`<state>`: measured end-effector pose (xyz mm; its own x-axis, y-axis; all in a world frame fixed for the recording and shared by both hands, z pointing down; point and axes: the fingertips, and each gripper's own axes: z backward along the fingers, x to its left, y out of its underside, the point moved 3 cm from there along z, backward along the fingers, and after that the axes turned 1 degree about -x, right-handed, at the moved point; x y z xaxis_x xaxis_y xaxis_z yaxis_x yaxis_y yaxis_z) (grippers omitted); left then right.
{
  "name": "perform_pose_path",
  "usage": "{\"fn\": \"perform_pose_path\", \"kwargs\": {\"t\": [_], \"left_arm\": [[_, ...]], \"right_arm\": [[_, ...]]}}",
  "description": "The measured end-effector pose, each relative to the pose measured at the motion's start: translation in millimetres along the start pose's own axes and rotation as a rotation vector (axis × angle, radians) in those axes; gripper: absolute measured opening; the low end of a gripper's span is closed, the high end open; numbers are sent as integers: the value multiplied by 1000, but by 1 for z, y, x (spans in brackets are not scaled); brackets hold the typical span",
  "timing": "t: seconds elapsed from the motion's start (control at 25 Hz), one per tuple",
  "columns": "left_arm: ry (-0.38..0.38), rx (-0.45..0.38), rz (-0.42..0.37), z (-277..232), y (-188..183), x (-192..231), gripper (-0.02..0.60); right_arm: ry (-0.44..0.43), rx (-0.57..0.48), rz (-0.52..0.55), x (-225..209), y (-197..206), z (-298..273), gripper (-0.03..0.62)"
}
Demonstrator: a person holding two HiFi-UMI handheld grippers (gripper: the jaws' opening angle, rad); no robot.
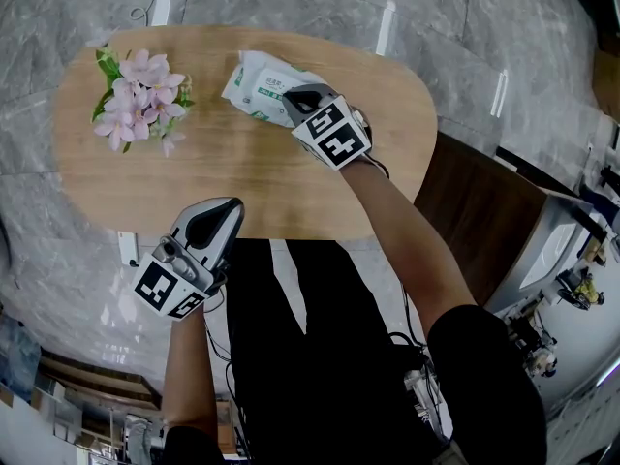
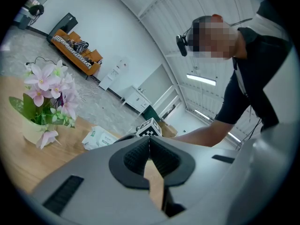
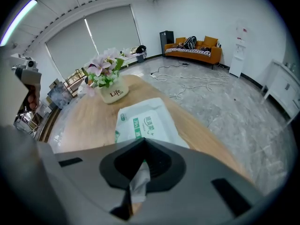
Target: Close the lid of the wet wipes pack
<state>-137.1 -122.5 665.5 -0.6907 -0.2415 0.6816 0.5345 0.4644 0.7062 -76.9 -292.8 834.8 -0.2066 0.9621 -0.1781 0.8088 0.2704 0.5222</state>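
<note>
Seemingly mid-press on the pack point(image 1: 254, 83) at the table's point(image 1: 242, 177) far side with right gripper point(image 1: 302, 97) shut, empty; left gripper point(image 1: 231, 211) likewise shut, idle near the front edge; next, probably a firm push along the lid.

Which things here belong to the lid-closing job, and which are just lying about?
In the job:
wet wipes pack
right gripper, jaws together, on the pack

Lying about:
potted flowers
left gripper, shut and empty, away from the pack

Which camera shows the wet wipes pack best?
The right gripper view: the wet wipes pack lies close, its green print plain. The head view has it partly under the right gripper; the left gripper view shows it small.
</note>
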Motion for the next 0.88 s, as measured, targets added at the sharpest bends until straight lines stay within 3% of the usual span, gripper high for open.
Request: {"fn": "perform_pose_path", "kwargs": {"t": [0.44,0.68,0.88], "left_arm": [[11,-7,-22,12,-12,-14,17],[-38,39,-95,25,-56,-28,17],[-6,12,-171,34,-121,-68,17]], "right_arm": [[-9,-32,-34,0,-6,19,11],[31,-151,-69,14,-46,86,11],[73,-275,-107,36,-93,172,11]]}}
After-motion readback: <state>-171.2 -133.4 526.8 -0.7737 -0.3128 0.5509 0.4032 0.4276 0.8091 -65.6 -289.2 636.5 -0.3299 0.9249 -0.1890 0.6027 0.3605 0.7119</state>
